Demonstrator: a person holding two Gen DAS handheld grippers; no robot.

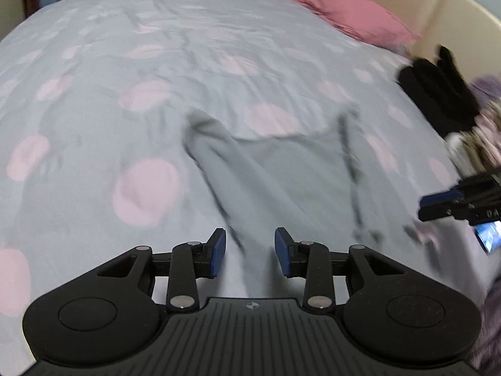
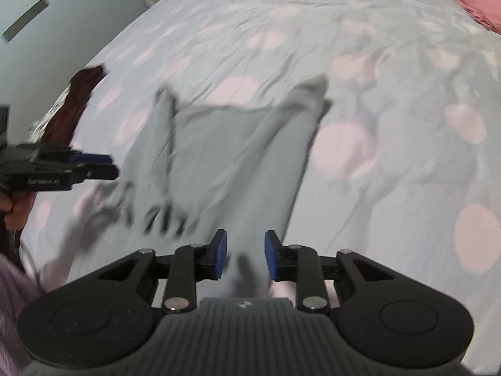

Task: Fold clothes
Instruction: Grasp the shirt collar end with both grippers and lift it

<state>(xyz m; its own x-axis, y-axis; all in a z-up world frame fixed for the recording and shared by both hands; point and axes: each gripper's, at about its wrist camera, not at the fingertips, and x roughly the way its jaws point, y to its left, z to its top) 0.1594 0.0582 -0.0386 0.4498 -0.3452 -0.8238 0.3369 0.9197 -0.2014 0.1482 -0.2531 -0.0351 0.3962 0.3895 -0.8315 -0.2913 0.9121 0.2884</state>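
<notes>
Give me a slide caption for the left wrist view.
Open left gripper above a grey garment spread on the spotted bedspread.

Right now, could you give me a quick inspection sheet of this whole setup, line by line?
Surface: bed cover, pale blue-grey with pink spots, wrinkled.
Job's things: grey garment spread on the cover, two parts reaching toward the far side; blurred, so its type is unclear.
Clutter: heap of clothes at the bed's edge, dark piece on top; pink pillow at the far corner.
Grippers: left gripper open above the garment's near end; right gripper open, grey fabric between its fingers, not clamped.
Cables: nothing seen.
Surroundings: cream headboard behind the pillow; pale wall beyond the bed.
</notes>
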